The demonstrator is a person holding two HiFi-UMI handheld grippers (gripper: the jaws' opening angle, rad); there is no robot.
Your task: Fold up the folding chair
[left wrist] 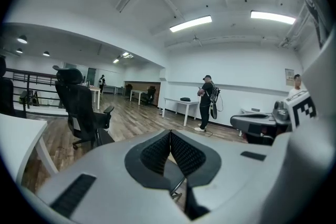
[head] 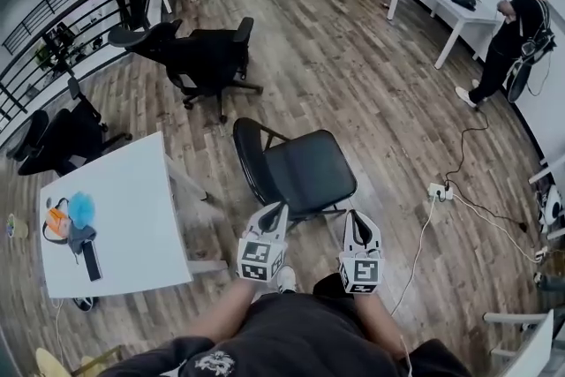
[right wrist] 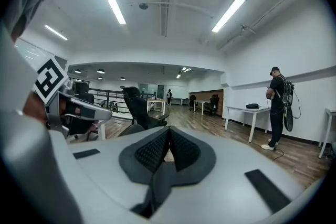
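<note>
Left gripper [head: 281, 208] and right gripper [head: 356, 217], both pressed together, hover near the folding chair [head: 309, 172].

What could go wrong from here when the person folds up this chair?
1. Both the left gripper and the right gripper are shut and empty; shut jaws would only push the chair, which may slide on the wood floor.
2. The white table stands close on the chair's left; the frame could knock it.
3. A power strip and cable lie on the right: a trip risk.
</note>
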